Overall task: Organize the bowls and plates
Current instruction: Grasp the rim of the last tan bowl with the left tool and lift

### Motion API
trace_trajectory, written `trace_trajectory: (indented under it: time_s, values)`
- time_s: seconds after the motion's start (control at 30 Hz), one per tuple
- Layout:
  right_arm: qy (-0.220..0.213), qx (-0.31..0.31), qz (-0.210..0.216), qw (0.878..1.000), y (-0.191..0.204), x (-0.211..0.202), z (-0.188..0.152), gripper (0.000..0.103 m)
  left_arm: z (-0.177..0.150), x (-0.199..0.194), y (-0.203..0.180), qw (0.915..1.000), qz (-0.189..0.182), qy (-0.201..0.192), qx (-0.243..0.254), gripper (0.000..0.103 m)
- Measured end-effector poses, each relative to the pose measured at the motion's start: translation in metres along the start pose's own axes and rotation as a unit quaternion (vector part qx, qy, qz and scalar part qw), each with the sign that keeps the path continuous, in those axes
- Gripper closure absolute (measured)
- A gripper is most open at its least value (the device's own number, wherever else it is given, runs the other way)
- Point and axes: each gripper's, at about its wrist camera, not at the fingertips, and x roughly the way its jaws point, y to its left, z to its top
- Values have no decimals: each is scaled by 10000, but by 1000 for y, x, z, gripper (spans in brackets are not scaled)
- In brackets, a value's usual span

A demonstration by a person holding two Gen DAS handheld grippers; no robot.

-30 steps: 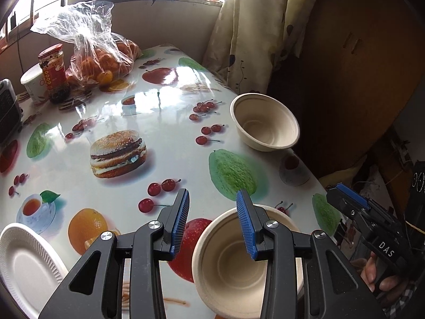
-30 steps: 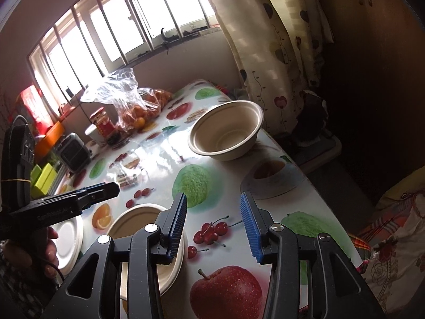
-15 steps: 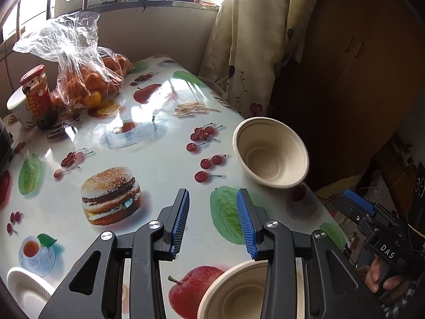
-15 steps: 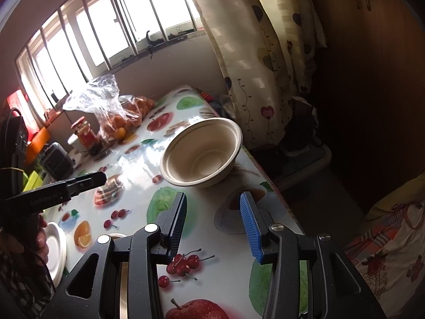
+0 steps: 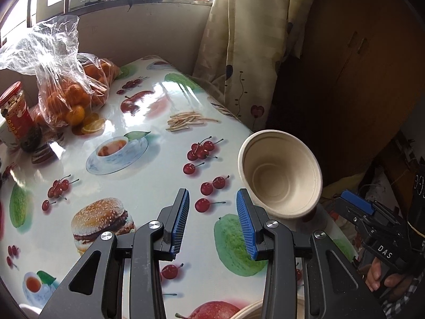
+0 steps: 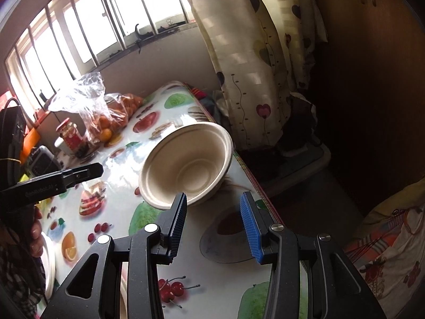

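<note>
- Beige pulp bowl [image 6: 186,167] sits at the far right edge of the bench [image 5: 148,175], close to the drop-off; judged the next pick because it is apart from the other dishes.
- Right claw [image 6: 213,222] released, jaws apart, nothing between them, near rim of the bowl just ahead; looks lined up for a rim pinch.
- Left claw [image 5: 212,222] also released and empty, over printed cloth, bowl to its right.
- Second bowl's rim [image 5: 252,309] barely shows at the near edge, white plates [image 6: 49,260] near left: likely stacking spots.
- Orange bag [image 5: 69,90] and red jar [image 5: 14,111] far left, out of the way.
</note>
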Motion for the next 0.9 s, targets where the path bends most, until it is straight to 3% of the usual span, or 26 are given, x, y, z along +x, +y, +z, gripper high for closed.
trace_trajectory:
  time_s: [0.37, 0.9]
  values:
    - [100, 107, 41, 9999, -5, 20, 11, 62, 12, 35, -12, 9993, -155, 253, 205, 65]
    - [215, 211, 127, 9995, -8, 38, 12, 63, 15, 57, -19, 9985, -291, 394, 225, 65]
